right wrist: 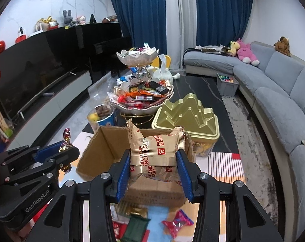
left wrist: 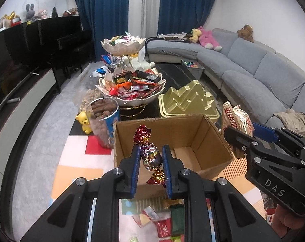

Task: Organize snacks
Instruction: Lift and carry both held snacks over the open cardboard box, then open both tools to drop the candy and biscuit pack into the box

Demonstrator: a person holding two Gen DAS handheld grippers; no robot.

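Left wrist view: the left claw (left wrist: 150,157) pinches foil-wrapped candies (left wrist: 150,155) above the near rim of the open cardboard box (left wrist: 192,129), whose inside is bare; the right claw (left wrist: 240,133) grips a packet beside the box's right edge. Right wrist view: the right claw (right wrist: 153,161) clamps a biscuit packet (right wrist: 152,151) over the box (right wrist: 104,149), loose snacks (right wrist: 177,222) below
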